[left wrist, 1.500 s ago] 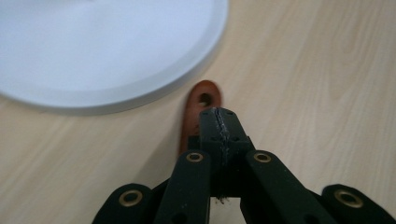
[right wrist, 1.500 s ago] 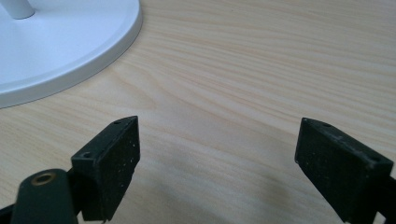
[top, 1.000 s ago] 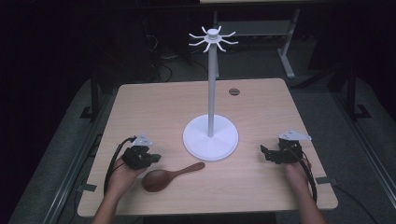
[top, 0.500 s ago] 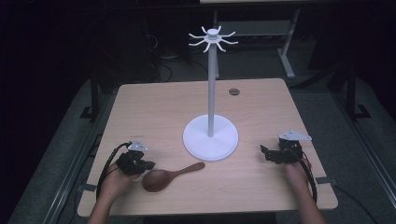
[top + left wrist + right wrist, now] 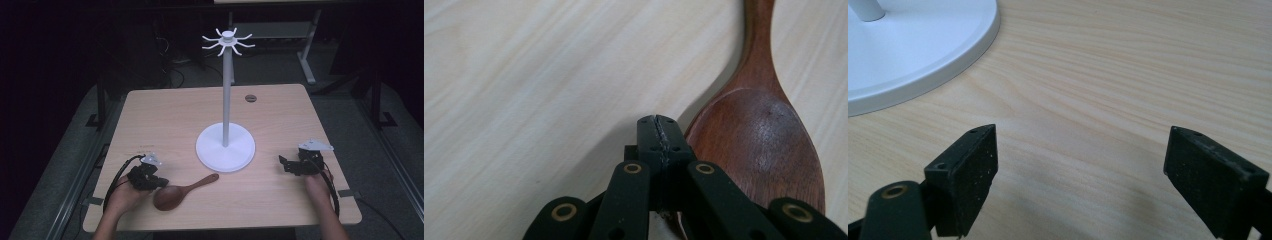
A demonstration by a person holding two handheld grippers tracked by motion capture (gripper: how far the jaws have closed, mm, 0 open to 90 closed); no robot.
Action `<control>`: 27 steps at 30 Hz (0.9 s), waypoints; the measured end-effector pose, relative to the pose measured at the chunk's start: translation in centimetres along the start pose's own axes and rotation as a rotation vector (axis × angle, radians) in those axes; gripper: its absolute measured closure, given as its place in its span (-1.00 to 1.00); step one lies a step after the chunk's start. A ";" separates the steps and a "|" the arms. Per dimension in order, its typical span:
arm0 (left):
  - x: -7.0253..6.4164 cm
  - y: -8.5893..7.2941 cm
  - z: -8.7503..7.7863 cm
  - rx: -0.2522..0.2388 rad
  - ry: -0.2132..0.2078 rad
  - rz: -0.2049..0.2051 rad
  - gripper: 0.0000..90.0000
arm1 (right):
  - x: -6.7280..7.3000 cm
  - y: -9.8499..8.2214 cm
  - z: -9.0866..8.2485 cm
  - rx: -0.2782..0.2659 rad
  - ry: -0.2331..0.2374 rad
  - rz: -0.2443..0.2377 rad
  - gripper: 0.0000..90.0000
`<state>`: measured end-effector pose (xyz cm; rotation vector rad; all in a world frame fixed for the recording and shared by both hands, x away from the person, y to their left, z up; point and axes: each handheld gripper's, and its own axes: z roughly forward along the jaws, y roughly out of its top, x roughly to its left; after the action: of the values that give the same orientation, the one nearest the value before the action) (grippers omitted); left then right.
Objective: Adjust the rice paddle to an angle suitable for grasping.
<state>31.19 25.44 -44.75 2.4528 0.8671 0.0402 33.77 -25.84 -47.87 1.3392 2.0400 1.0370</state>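
A dark wooden spoon (image 5: 172, 196) lies on the table near the front edge, its handle pointing right and away toward the white stand (image 5: 225, 147). My left gripper (image 5: 161, 183) sits just left of the spoon's bowl, jaws shut with nothing between them. In the left gripper view the closed tips (image 5: 658, 122) rest beside the bowl of the spoon (image 5: 759, 140), over bare wood. My right gripper (image 5: 284, 164) rests at the table's right side, pointing left toward the stand. Its jaws stand open (image 5: 1080, 150) over bare wood, and the stand's base (image 5: 913, 45) lies ahead of them.
The stand has a tall pole (image 5: 227, 90) topped by a ring of hooks (image 5: 228, 41). A small round hole (image 5: 250, 98) sits in the table's far part. The wooden table (image 5: 165, 120) ends close to both hands at the front.
My left gripper has shifted a little toward the near edge and now lies against the spoon's bowl. The right gripper and the spoon have not moved.
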 end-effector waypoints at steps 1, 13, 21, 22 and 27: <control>-0.1 0.0 0.0 0.002 -0.009 0.003 1.00 | 0.0 0.0 0.0 0.000 0.000 0.001 -0.70; -1.0 0.2 -0.1 -0.001 -0.064 0.007 1.00 | 0.0 0.0 0.0 -0.001 0.000 0.000 -0.70; -1.5 1.1 -0.7 -0.006 -0.029 0.008 0.99 | 0.0 0.0 0.0 0.001 0.000 -0.002 -0.70; -1.7 1.3 -0.7 -0.009 -0.025 0.000 0.99 | 0.0 0.0 0.0 0.001 0.000 -0.002 -0.70; -2.2 2.0 -1.1 -0.020 0.014 -0.009 0.81 | 0.1 0.0 0.0 0.003 -0.002 -0.004 -0.70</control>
<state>30.41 23.31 -42.50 2.4324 0.8790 0.0623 33.74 -25.78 -47.87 1.3359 2.0429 1.0308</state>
